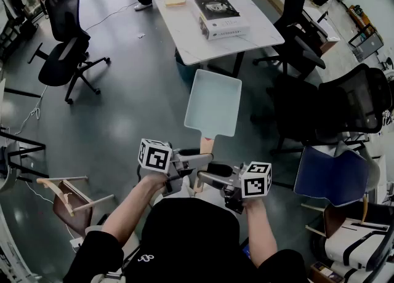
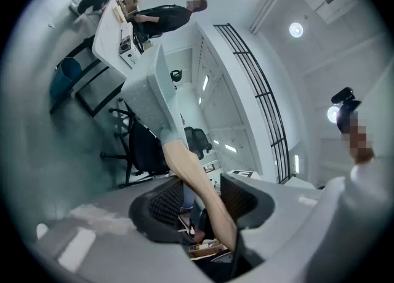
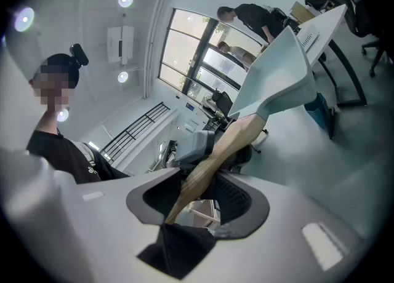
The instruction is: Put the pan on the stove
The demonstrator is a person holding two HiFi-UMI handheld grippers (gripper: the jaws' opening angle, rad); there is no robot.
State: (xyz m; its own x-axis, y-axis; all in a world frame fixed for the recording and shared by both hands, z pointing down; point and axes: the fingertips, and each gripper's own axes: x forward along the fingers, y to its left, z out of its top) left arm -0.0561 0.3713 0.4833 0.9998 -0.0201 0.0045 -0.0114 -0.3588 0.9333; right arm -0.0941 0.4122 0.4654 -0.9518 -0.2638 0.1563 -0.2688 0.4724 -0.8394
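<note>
Worktop (image 1: pixel 184 35) carrying the stove (image 1: pixel 220 17) stands well ahead across the floor. Pan (image 1: pixel 213 102) is in the air over the floor, roughly level. Left tongs (image 2: pixel 200 205) and right tongs (image 3: pixel 197 192) both clamp its wooden handle (image 1: pixel 205 147), probably doubled up for steadiness.

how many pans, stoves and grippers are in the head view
pan: 1
stove: 1
grippers: 2, left gripper and right gripper
total: 4
</note>
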